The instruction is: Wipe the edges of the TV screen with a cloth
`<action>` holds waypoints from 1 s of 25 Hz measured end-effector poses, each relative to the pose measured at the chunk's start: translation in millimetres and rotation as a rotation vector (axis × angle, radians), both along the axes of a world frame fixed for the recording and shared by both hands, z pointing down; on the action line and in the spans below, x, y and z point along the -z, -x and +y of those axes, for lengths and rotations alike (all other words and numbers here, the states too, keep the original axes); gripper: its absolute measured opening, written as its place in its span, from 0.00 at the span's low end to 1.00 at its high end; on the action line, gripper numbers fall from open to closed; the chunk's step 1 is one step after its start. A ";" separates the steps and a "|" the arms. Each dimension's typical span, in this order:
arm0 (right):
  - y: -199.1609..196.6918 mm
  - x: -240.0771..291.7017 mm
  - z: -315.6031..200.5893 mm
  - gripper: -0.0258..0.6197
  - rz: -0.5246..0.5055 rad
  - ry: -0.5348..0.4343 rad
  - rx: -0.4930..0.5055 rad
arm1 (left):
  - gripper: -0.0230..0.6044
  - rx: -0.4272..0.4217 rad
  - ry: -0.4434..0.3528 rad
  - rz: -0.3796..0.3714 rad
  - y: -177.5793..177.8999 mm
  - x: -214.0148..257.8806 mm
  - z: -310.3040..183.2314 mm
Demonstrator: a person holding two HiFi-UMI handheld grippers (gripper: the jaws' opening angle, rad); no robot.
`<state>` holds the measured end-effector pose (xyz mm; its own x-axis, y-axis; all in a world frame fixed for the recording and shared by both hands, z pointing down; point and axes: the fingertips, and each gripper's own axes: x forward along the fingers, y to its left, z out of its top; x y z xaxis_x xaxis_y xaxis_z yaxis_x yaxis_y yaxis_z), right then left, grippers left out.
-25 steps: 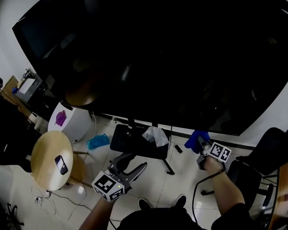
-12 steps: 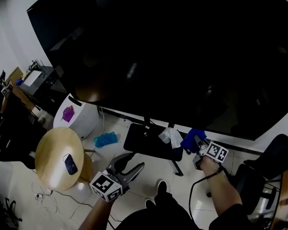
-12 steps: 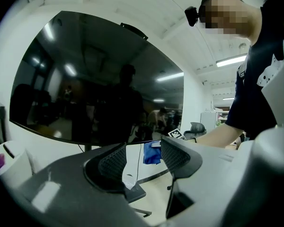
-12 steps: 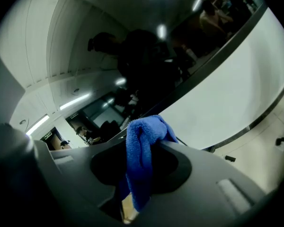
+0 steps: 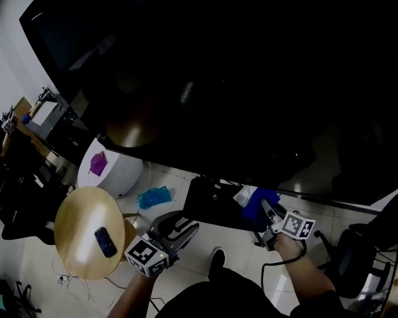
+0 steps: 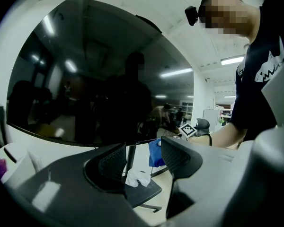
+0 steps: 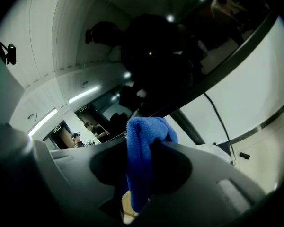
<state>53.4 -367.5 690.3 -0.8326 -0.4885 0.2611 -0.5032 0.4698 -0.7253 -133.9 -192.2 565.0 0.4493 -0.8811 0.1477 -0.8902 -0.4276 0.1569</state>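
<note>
We are pinching the plush, folded blue cloth [image 7: 141, 155] between the narrowed jaws of the right gripper [image 5: 265, 212], just under the lower edge of the glossy black TV screen [image 5: 239, 78]. We are holding the left gripper [image 5: 184, 228] low and off to the left, its ribbed jaws standing apart on nothing. The right gripper view is showing us the cloth's soft pile, which the head view is reducing to a blue lump, and the screen's top and right edges are running out of the head view.

A large black TV screen [image 5: 239, 78] stands far; a blue cloth [image 5: 255, 204] is just below its lower edge, right; a round wooden table [image 5: 79, 220] stands near left, a dark phone [image 5: 106, 242] on it.
</note>
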 end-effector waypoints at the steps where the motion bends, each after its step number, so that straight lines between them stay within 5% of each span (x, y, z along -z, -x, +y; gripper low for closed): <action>1: 9.7 -0.5 0.9 0.22 0.006 0.000 0.007 | 0.39 -0.004 0.010 0.003 9.1 -3.8 -7.6; 13: 102.7 -15.3 10.1 0.22 0.066 -0.005 0.086 | 0.39 -0.019 0.013 0.059 91.0 -18.7 -47.4; 25: 225.7 -23.1 18.1 0.22 0.079 0.010 -0.060 | 0.39 -0.162 0.019 0.098 216.6 -21.0 -25.4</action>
<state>-172.4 -349.3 713.3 -0.7784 -0.5342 0.3297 -0.5861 0.4303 -0.6865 -350.6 -217.6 586.0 0.5985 -0.7933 0.1117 -0.7897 -0.5607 0.2487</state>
